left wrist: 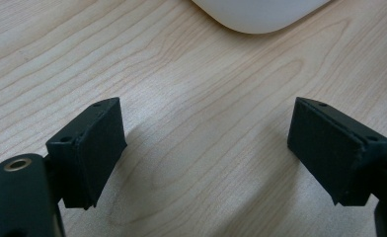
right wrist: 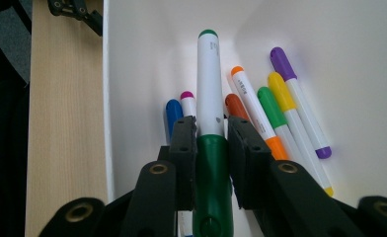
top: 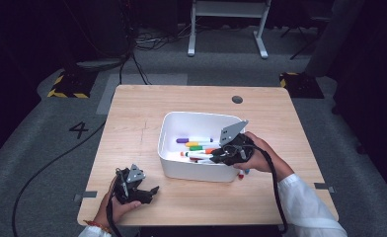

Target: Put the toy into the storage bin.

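A: Where is the right gripper [right wrist: 210,133] now?

B: It is inside the white bin [top: 171,126], at the bin's right side in the high view. Its jaws are clamped on a green marker [right wrist: 211,113]. The dark green cap end sits between the two black pads, and the white barrel sticks out past the fingertips, ending in a small green tip.

A: So the marker runs along the jaws, not across them?

B: Yes, in the right gripper view it lies in line with the fingers, one pad pressing on each side of it, just where the cap meets the barrel.

A: What lies under it?

B: Other markers on the bin's floor: a blue one [right wrist: 173,112] and a pink one [right wrist: 187,102] near the bin's wall, then red [right wrist: 235,106], orange [right wrist: 253,106], green [right wrist: 272,108], yellow [right wrist: 286,98] and purple [right wrist: 295,94] ones side by side. I cannot tell if the held marker touches them.

A: And the left gripper [top: 143,190]?

B: It rests in the person's left hand [top: 113,207] near the front left corner of the table [top: 132,108], well apart from the bin's front left corner. In the left gripper view its jaws stand wide apart, with bare wood between them.

A: Where does the bin stand?

B: About in the middle of the table, a bit toward the front edge.
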